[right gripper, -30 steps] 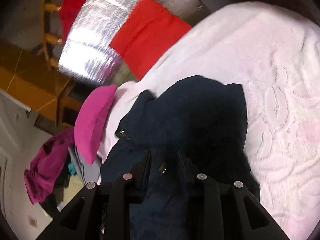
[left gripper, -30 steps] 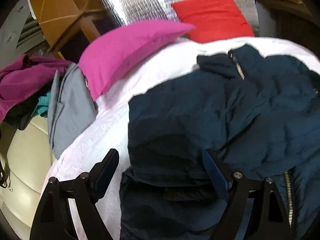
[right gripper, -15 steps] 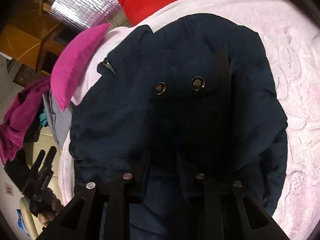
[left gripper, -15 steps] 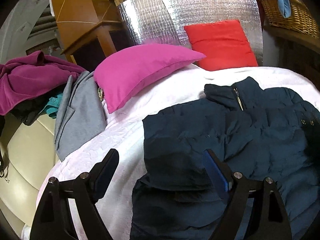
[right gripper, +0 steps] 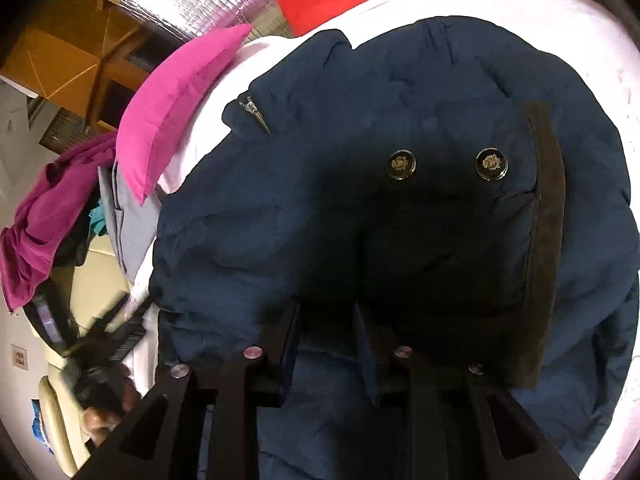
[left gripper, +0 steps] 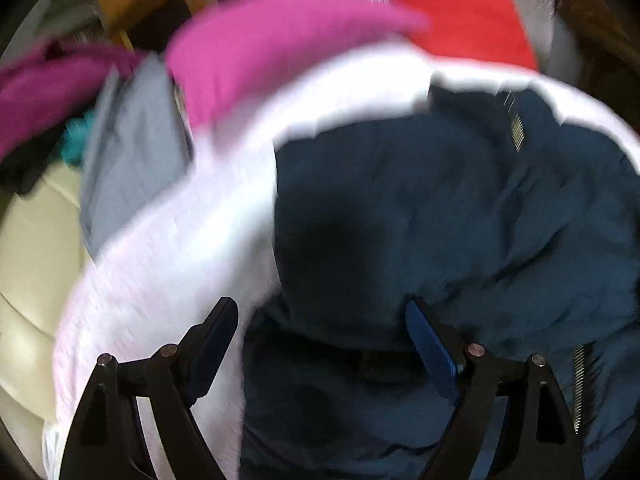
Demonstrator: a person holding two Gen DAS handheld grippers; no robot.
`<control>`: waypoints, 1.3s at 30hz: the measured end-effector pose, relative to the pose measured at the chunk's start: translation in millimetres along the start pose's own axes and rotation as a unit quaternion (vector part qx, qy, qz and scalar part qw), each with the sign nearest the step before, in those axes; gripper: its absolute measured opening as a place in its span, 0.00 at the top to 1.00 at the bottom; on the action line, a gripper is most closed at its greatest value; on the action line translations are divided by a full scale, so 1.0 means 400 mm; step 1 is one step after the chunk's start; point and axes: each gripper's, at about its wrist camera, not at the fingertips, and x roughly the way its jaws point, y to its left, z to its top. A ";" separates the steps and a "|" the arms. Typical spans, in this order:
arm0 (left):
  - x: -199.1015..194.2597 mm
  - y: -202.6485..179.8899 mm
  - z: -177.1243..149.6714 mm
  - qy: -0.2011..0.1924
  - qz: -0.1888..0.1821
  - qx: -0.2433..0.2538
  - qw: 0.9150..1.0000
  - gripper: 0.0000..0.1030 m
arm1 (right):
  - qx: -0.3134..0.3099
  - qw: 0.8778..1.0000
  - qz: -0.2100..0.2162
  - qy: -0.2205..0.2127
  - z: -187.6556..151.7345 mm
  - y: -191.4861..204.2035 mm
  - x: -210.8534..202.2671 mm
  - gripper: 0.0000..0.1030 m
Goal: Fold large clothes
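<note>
Left wrist view is smeared by motion blur; right wrist view is mostly sharp; fisheye bends both, corners black; white bedspread (left gripper: 152, 280) glares; a dark shadow pools on the navy jacket (right gripper: 400, 92).

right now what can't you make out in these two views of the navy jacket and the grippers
- Left wrist view: motion blur smears the pink pillow and the clothes pile, so no detail.
- Right gripper: jaws narrow and deep in shadow; whether they pinch the navy jacket is unclear.
- Jacket's near hem: cut off by the bottom edge and hidden behind the gripper arms in both views.
- Left gripper is open; whether its fingertips touch cloth is unclear.
</note>
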 end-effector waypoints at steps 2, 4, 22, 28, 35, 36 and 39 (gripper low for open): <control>-0.003 0.010 0.002 0.000 -0.010 -0.012 1.000 0.16 | -0.003 1.000 0.015 -0.012 -0.002 0.006 -0.020 0.69; -0.034 0.012 0.006 -0.024 -0.013 -0.014 1.000 0.16 | -0.010 0.999 0.034 -0.021 -0.004 0.018 -0.033 0.69; -0.073 -0.038 -0.004 -0.033 -0.061 0.003 0.998 0.15 | 0.006 0.999 0.039 -0.032 0.009 0.007 -0.090 0.70; -0.095 0.085 0.017 -0.052 -0.049 -0.054 0.996 0.15 | 0.096 0.986 0.033 -0.134 0.028 -0.172 -0.282 0.55; -0.027 0.117 0.014 -0.007 -0.033 -0.084 0.996 0.15 | 0.080 0.991 0.049 -0.100 0.023 -0.153 -0.232 0.55; -0.007 0.110 0.011 0.012 -0.024 -0.084 0.996 0.15 | 0.074 0.992 0.049 -0.088 0.025 -0.140 -0.210 0.55; 0.019 0.093 -0.005 0.033 -0.012 -0.070 0.997 0.15 | 0.065 0.996 0.035 -0.053 0.023 -0.125 -0.141 0.55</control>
